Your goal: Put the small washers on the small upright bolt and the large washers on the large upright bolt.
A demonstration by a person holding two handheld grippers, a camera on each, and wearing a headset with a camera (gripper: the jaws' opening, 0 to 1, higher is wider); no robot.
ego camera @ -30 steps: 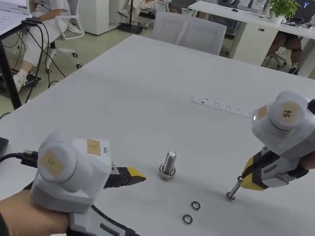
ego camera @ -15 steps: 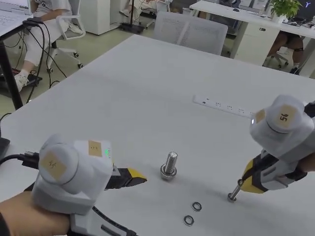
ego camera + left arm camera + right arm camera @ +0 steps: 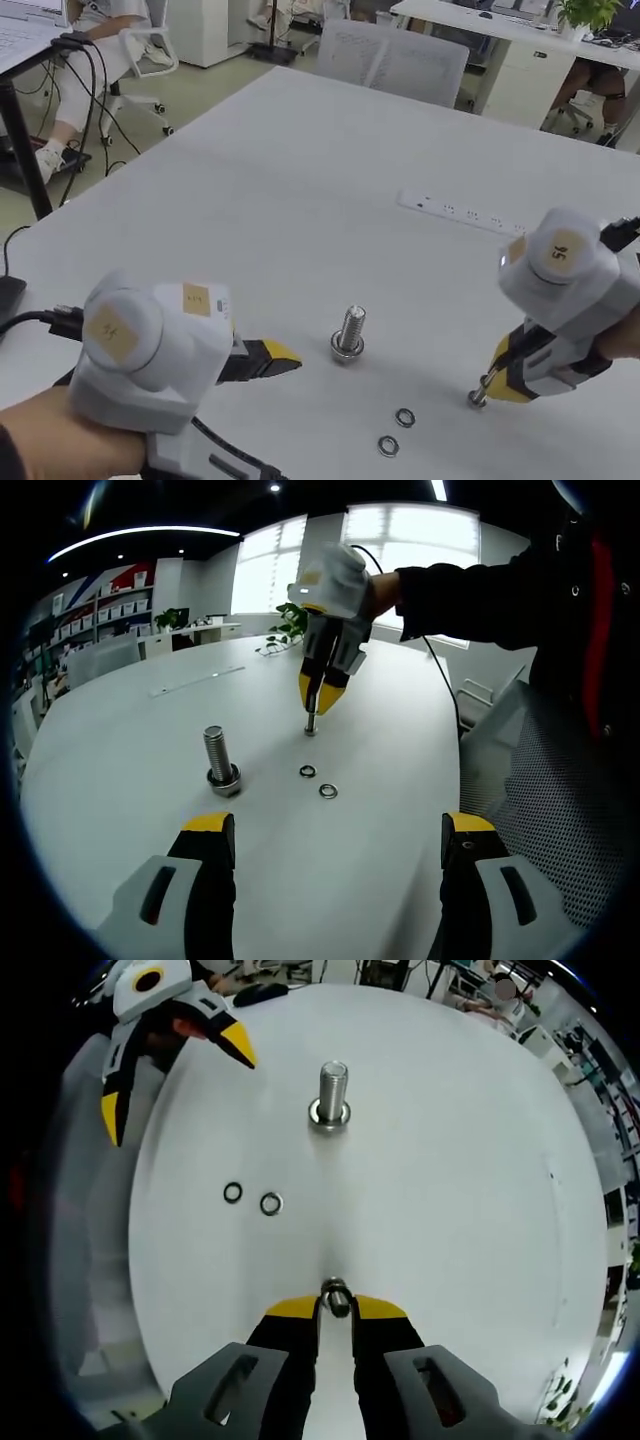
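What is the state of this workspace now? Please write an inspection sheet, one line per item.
Surface: white table, flat.
Job's things: large bolt upright, a ring at its base; small bolt upright; two washers flat on the table between the bolts.
Clutter: power strip on the far side.
Grippers: left claw open, holds nothing; right claw shut on the small bolt's top.
Cables: black cable behind the left gripper.
Surroundings: chair, seated person, plant.
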